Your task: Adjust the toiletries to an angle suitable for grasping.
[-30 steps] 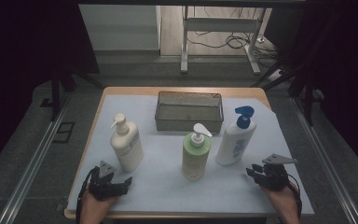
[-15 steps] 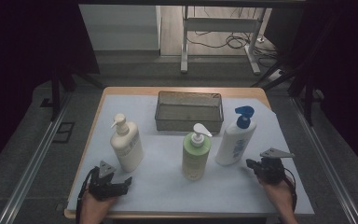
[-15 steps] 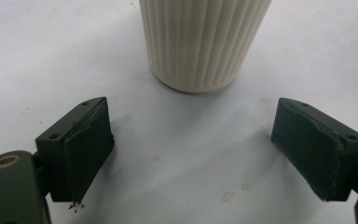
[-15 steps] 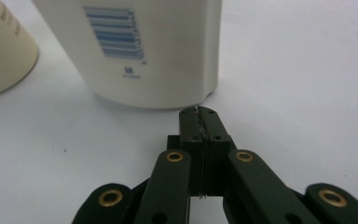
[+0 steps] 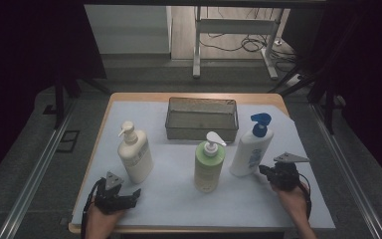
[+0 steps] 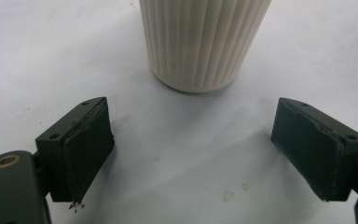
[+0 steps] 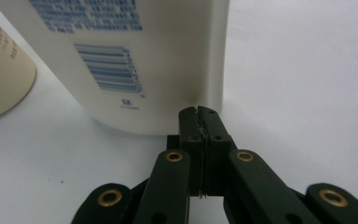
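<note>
Three pump bottles are standing on our white-covered wooden desk (image 5: pixel 144 209), with the dark wire-mesh rectangular basket (image 5: pixel 202 118) sitting behind them. Largest of the bottles, the white plastic bottle with the blue pump (image 5: pixel 251 149) is standing upright at the right, just beside the pale green plastic bottle with the white pump (image 5: pixel 209 164) in the middle. We are bringing our right gripper (image 5: pixel 267 172) up against that white bottle's base; its jaws have just been closing and are now pressed together with nothing between them, the tips right at the bottle's lower edge by the barcode (image 7: pixel 114 70). We judge we are about to nudge the bottle, so we should be pushing low and slow, keeping it from tipping into its green neighbour. The cream ribbed plastic bottle with the cream pump (image 5: pixel 134 155) is standing at the left, well apart from the others. Our left gripper (image 6: pixel 191 156) is resting just in front of it, jaws standing wide apart and holding nothing, ready for steadying if needed.
</note>
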The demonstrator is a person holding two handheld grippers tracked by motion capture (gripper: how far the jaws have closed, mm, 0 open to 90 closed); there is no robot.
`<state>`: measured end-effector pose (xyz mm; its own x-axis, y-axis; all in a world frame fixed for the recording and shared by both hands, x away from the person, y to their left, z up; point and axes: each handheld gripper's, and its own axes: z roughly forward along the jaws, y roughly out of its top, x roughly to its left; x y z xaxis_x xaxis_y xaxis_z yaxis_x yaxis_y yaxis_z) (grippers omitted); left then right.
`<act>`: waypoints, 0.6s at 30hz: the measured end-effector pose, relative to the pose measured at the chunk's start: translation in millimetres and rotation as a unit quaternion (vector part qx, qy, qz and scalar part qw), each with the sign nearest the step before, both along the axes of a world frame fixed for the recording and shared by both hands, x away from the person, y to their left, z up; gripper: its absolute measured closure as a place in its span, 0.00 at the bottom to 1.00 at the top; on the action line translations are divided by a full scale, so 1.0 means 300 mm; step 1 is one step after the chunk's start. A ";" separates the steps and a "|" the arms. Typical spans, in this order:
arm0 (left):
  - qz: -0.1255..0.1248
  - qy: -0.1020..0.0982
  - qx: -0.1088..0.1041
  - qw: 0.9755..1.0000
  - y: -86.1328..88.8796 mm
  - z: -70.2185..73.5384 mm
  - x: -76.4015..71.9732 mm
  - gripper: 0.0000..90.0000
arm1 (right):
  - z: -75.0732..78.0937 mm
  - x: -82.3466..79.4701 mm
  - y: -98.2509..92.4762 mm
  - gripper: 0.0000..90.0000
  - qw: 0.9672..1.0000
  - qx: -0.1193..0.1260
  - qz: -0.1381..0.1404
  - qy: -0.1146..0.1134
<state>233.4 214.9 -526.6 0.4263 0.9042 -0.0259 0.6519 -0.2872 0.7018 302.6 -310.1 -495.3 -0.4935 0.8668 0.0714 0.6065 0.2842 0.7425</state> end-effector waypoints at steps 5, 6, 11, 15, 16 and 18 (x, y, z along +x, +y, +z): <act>0.000 0.000 0.000 1.000 0.000 0.000 0.000 0.14 | -0.001 0.011 0.002 0.99 1.000 -0.005 -0.005 0.002; 0.000 0.000 0.000 1.000 0.000 0.000 0.000 0.14 | -0.002 0.013 0.001 0.99 1.000 -0.006 -0.004 0.000; 0.000 0.000 0.000 1.000 0.000 0.000 0.000 0.14 | -0.003 0.037 0.004 0.98 1.000 -0.009 -0.011 0.004; 0.000 0.000 0.000 1.000 0.000 0.000 0.000 0.14 | -0.007 0.055 0.009 0.98 1.000 -0.012 -0.015 0.005; 0.000 0.001 0.001 1.000 0.000 0.000 0.000 0.14 | -0.007 0.061 0.011 0.98 1.000 -0.012 -0.016 0.007; 0.000 0.000 0.000 1.000 0.000 0.000 0.000 0.14 | -0.009 0.073 0.016 0.98 1.000 -0.014 -0.017 0.008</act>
